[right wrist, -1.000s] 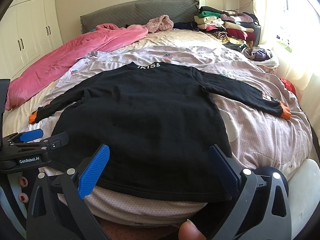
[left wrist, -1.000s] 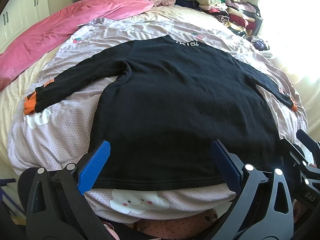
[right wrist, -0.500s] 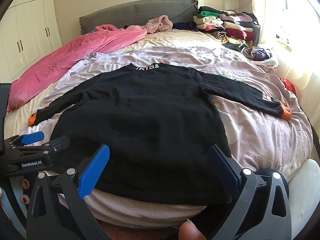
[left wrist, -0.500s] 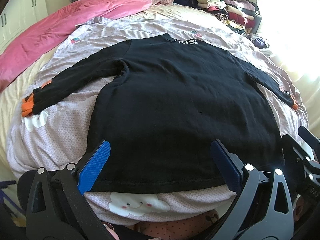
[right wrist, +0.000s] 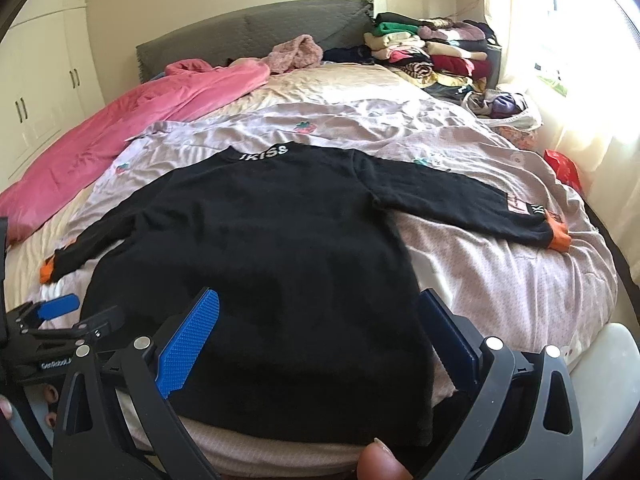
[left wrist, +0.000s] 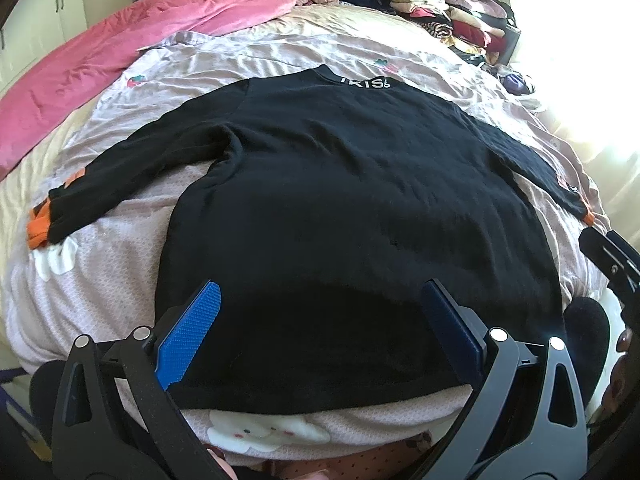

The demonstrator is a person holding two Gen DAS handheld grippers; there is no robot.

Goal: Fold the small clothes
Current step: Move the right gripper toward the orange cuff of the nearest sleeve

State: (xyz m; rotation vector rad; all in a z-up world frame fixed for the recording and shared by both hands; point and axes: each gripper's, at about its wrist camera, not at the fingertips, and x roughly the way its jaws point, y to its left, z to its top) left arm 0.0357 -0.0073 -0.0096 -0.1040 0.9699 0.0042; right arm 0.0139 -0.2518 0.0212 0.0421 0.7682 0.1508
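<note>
Black long-sleeved top [left wrist: 352, 208], spread flat on the lilac quilt [left wrist: 120, 264] of the bed, collar toward 12 o'clock, hem toward 6 o'clock, sleeves out toward 9 and 3 o'clock with orange cuffs. My left gripper [left wrist: 320, 332] stands released, blue pads wide apart over the hem, holding nothing. My right gripper [right wrist: 316, 336] is likewise released above the hem's right part; the left gripper shows at 8 o'clock in its view. Pink blanket [right wrist: 132, 120] at 10 o'clock; stacked folded clothes [right wrist: 432, 52] at 1 o'clock.
</note>
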